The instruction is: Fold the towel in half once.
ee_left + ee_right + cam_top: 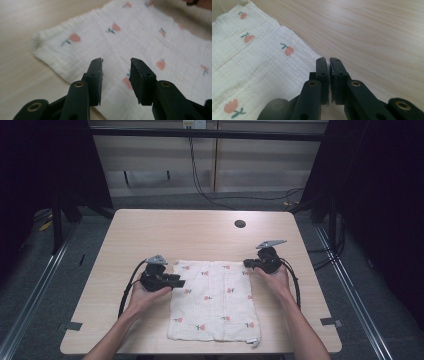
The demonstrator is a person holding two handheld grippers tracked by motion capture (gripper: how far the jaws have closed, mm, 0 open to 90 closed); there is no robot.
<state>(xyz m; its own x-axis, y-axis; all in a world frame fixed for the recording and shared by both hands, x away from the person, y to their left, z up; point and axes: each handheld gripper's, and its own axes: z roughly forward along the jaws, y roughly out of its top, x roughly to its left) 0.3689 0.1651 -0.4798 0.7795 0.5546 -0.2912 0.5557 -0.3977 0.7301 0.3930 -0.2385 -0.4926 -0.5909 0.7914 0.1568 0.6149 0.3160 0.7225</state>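
Observation:
A white muslin cloth printed with small red flowers lies flat on the wooden table, towards the near edge. My left gripper reaches over the cloth's left edge; in the left gripper view its jaws stand open just above the cloth with nothing between them. My right gripper is at the cloth's far right corner. In the right gripper view its jaws are pressed together at the edge of the cloth, with a thin sliver of white fabric showing between the pads.
A small dark round hole sits in the tabletop at the back right. Bare wood surrounds the cloth on all sides. Cables trail from both grippers along the person's forearms. Beyond the table edges lies grey floor with metal rails.

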